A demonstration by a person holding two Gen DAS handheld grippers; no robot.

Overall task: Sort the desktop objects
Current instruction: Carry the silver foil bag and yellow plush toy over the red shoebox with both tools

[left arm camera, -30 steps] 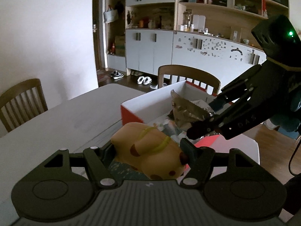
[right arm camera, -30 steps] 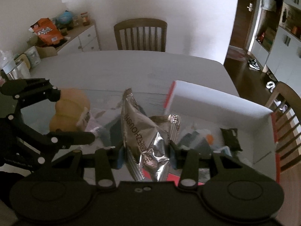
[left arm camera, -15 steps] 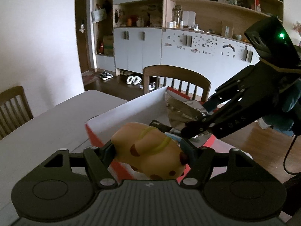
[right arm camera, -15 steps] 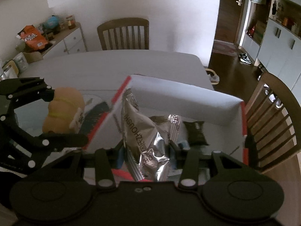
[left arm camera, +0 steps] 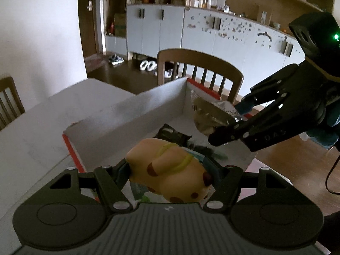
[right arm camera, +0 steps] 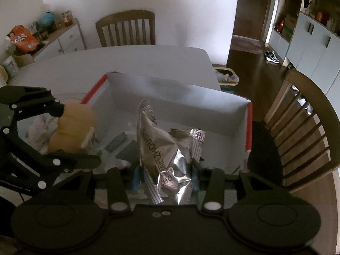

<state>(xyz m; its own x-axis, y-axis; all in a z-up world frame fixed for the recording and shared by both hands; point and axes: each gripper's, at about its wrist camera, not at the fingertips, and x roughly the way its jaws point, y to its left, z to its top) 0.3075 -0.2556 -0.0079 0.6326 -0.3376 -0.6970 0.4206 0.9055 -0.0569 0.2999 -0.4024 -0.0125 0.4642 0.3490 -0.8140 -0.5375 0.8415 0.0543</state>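
Both grippers have travelled over the white box (right arm camera: 176,97) since a second ago, when they hung at its near side. Left gripper (left arm camera: 170,170) is clamped on the tan spotted plush toy (left arm camera: 170,170), held above the box's left end. Right gripper (right arm camera: 165,170) pinches a silver foil snack bag (right arm camera: 167,148) over the middle. That suggests both are ready to drop. Dark packets (left arm camera: 172,135) and wrappers already lie on the box floor. Beyond the red-edged far wall stands a wooden chair (left arm camera: 199,63); nothing blocks the release, though the two tools sit near each other.
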